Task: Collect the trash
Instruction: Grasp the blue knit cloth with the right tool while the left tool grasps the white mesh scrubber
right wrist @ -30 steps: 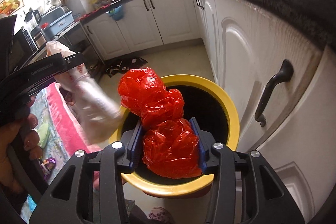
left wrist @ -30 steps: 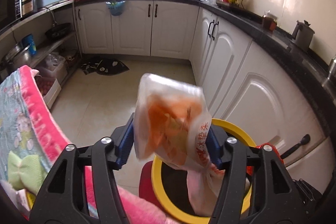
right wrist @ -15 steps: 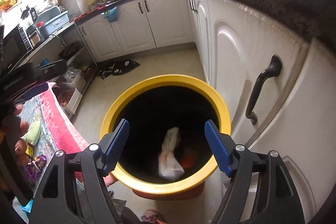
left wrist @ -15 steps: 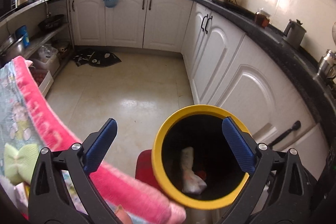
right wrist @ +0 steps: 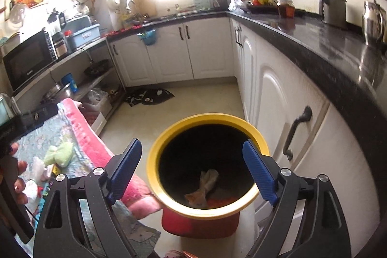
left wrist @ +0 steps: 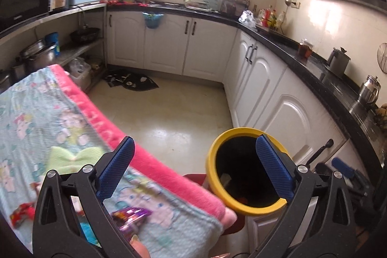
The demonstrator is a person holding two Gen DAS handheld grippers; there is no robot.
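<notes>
The yellow-rimmed bin (right wrist: 154,161) stands on a red stool beside the white cabinets. Inside it lie a clear bag with orange scraps (right wrist: 203,187) and a red plastic bag (right wrist: 222,201). My right gripper (right wrist: 192,172) hangs above the bin mouth, its jaws opening with nothing between them. My left gripper (left wrist: 194,167) is wide open and empty, straddling the blanket's pink edge and the bin (left wrist: 212,154). On the blanket (left wrist: 36,117) lie a purple wrapper (left wrist: 131,219) and a red wrapper (left wrist: 21,212).
White cabinets (right wrist: 273,98) with dark handles stand close on the right under a black counter. A green cloth piece (right wrist: 60,152) and small scraps lie on the blanket. A hand (right wrist: 19,175) holds the left gripper. A dark mat (left wrist: 131,81) lies on the floor.
Both bags left the jaws and now lie in the bin. Both grippers opened. The left one swung left over the blanket; the right one rose and drew back.
</notes>
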